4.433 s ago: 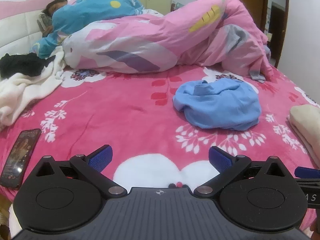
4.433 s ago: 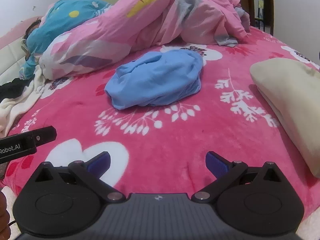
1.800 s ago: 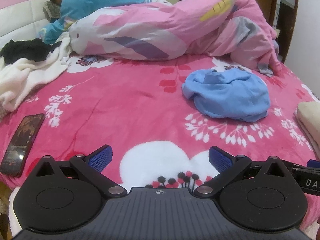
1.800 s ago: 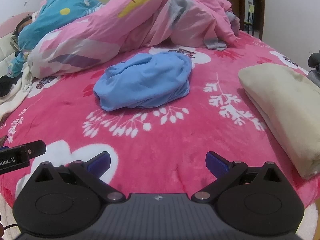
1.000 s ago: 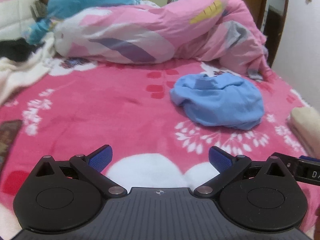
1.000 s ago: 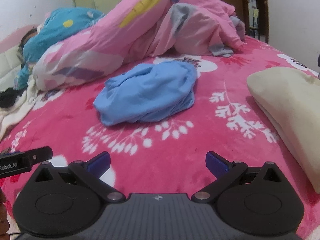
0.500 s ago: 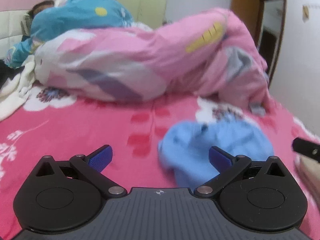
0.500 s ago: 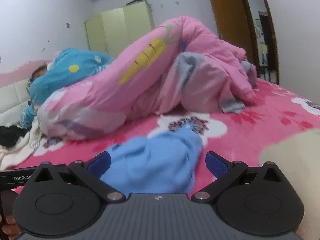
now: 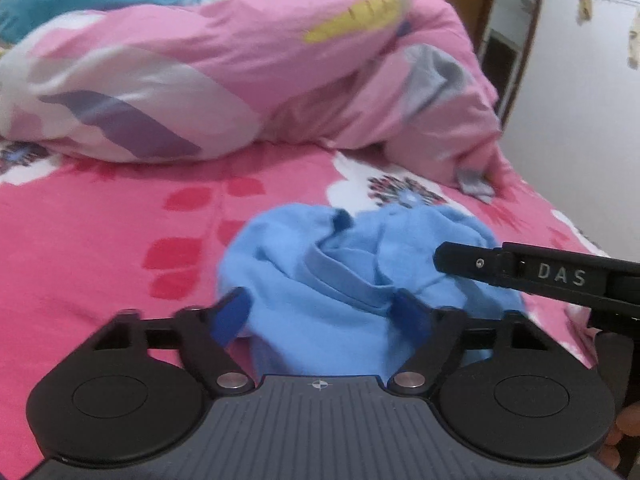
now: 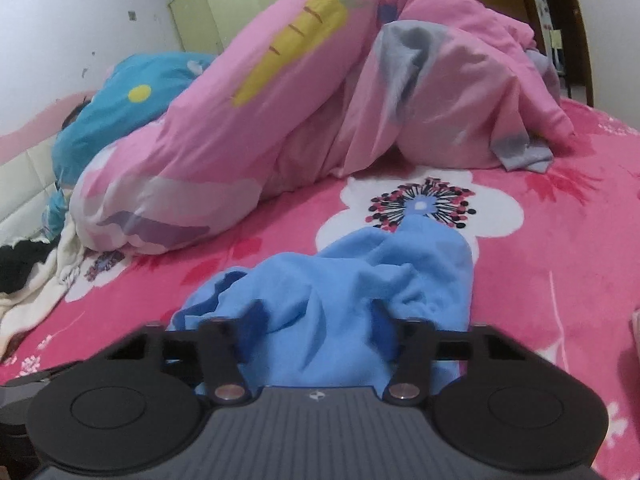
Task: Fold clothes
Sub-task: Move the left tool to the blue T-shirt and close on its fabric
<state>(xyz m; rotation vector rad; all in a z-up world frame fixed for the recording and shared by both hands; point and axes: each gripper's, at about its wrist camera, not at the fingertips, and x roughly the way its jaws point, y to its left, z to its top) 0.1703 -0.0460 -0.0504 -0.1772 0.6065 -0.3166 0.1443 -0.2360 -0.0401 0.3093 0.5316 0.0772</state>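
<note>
On the pink floral bedspread, near its middle, the blue garment lies crumpled in a loose heap. The left claw sits at the garment's near edge; its jaws are closing, with blue cloth bunched between the blue pads, and whether the pads already press the cloth cannot be told. The right claw sits at the same garment from the other side; its jaws are closing, with a fold of cloth between them. In the left wrist view, a black finger of the right claw crosses over the garment's right part. Beyond the garment, a pink quilt with a carrot print lies piled across the bed. Behind the quilt lies a teal cover.
</note>
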